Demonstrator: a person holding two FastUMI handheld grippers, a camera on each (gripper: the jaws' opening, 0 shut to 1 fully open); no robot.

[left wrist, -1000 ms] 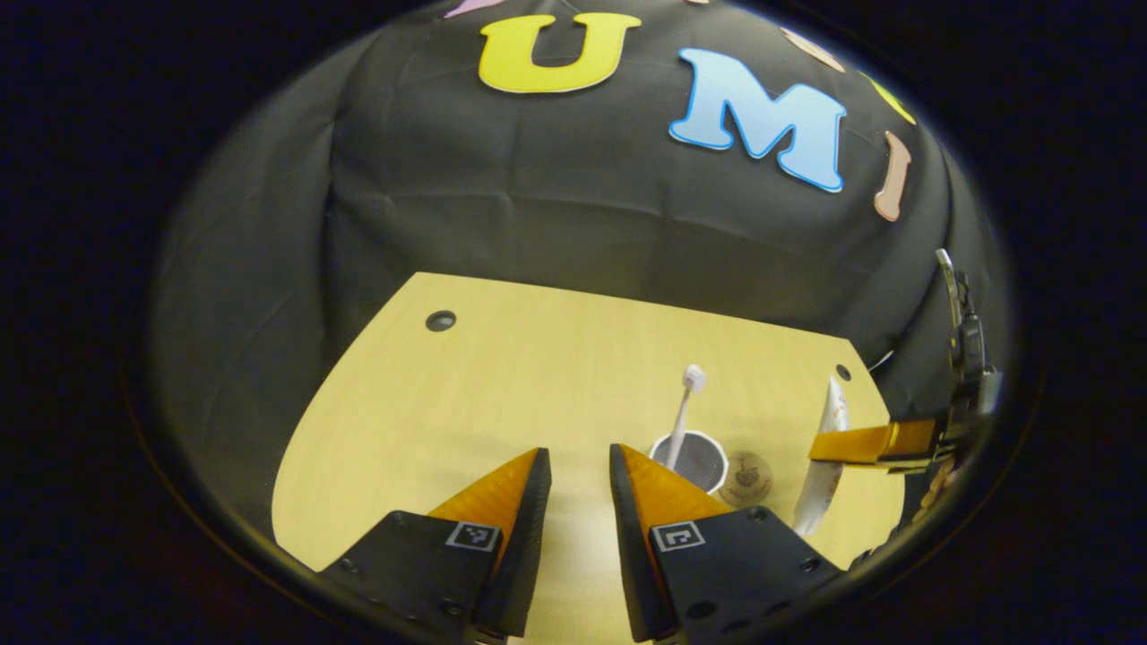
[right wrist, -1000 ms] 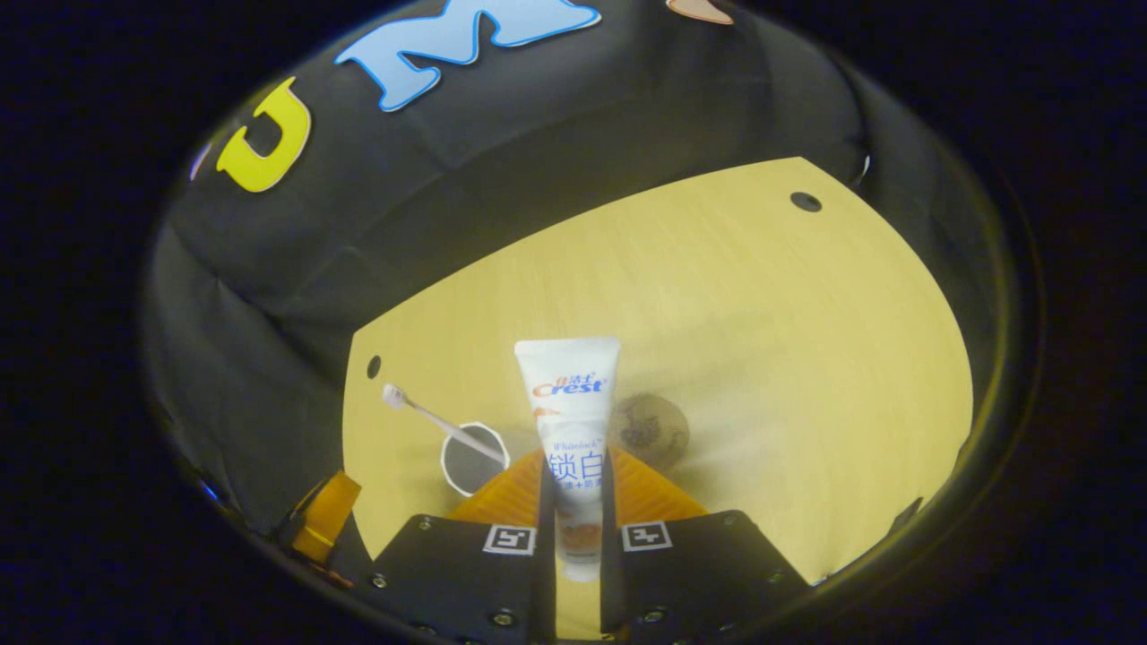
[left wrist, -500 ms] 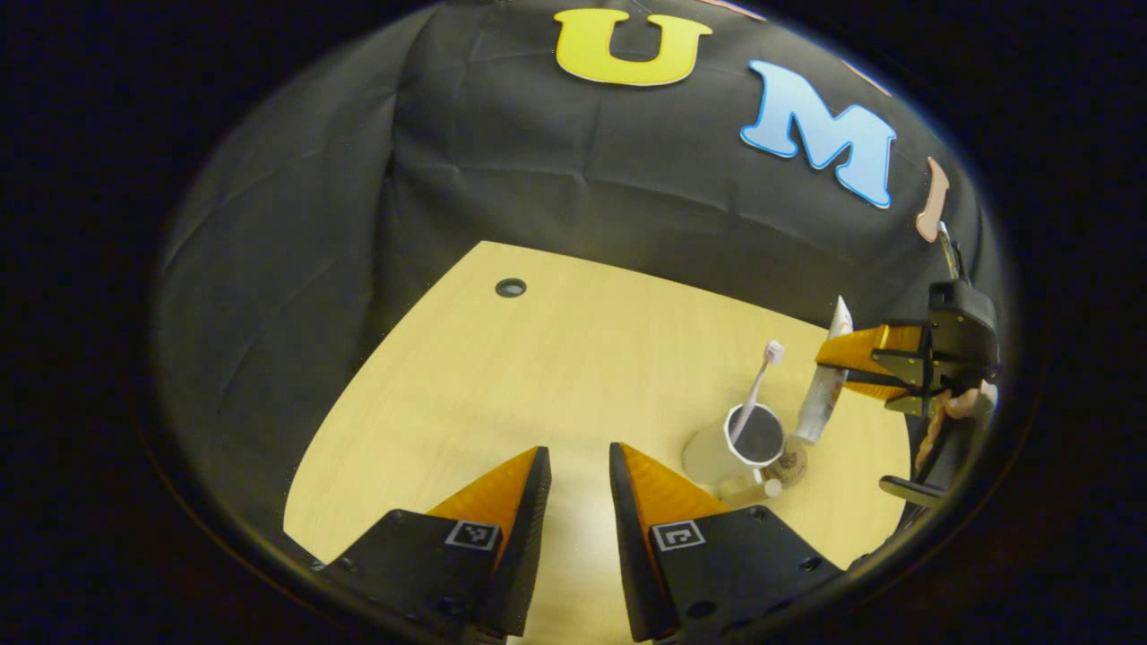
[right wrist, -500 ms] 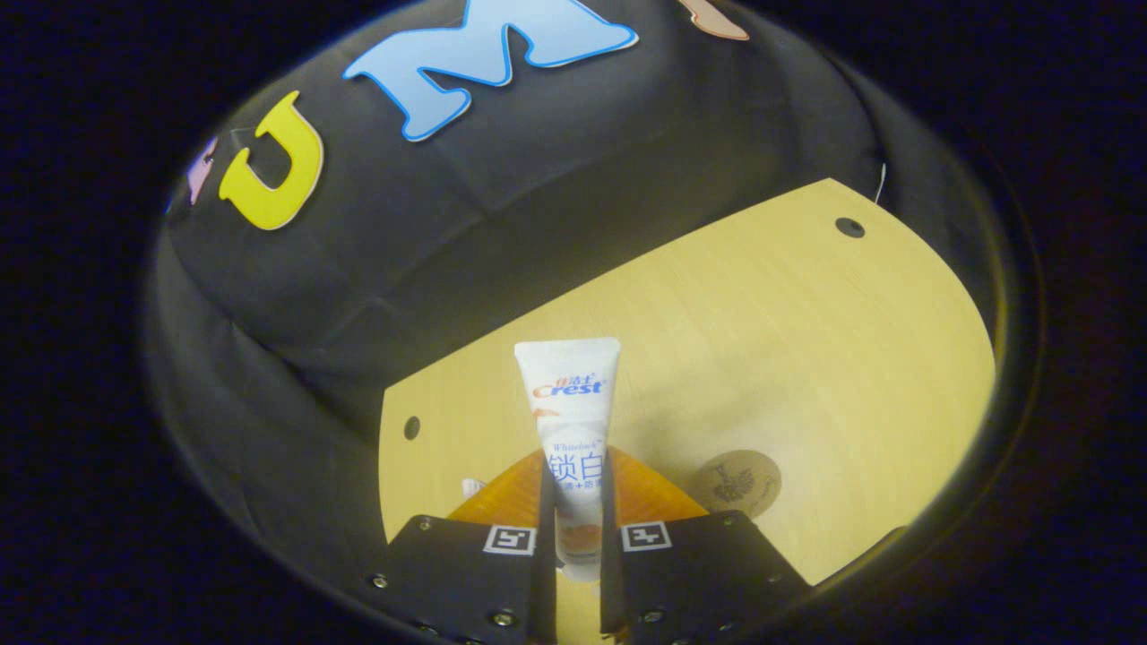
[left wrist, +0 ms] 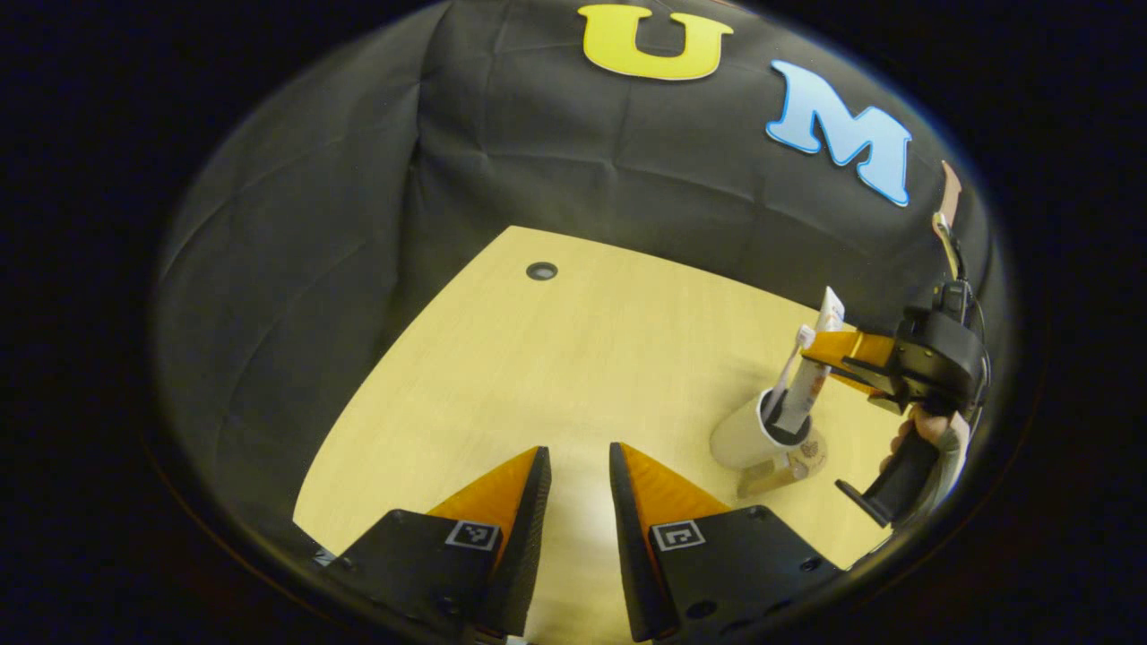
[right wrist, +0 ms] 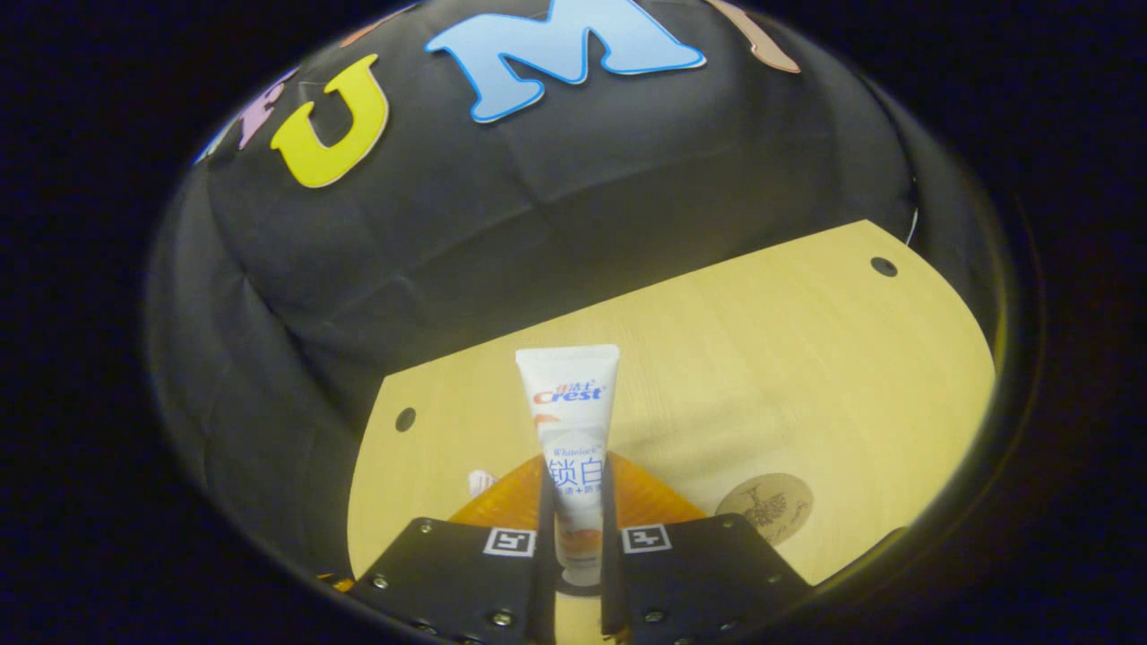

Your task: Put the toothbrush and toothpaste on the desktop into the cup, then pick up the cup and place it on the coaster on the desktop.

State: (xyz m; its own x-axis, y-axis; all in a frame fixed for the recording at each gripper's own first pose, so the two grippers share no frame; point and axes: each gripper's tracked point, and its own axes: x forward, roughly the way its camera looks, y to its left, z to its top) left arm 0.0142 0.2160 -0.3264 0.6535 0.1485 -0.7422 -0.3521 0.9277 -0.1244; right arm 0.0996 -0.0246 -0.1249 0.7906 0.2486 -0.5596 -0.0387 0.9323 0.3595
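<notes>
The right gripper (right wrist: 573, 502) pinches one toothpaste tube (right wrist: 571, 430) upright between its fingers, its lower end in the one cup (left wrist: 748, 434) beside one toothbrush (left wrist: 790, 363); the left gripper (left wrist: 578, 475) hangs slightly open, empty

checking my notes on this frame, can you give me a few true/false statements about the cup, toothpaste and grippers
1. The right gripper is shut on the toothpaste. True.
2. The toothbrush lies flat on the desktop. False: it stands in the cup, head up.
3. The left gripper holds the cup. False: it holds nothing, its fingers apart over the bare desktop.
4. The toothpaste's lower end is at the cup's mouth. True, as the left gripper view shows.
5. The cup already stands on the coaster. False: in the left gripper view it stands on the desktop beside it.
</notes>
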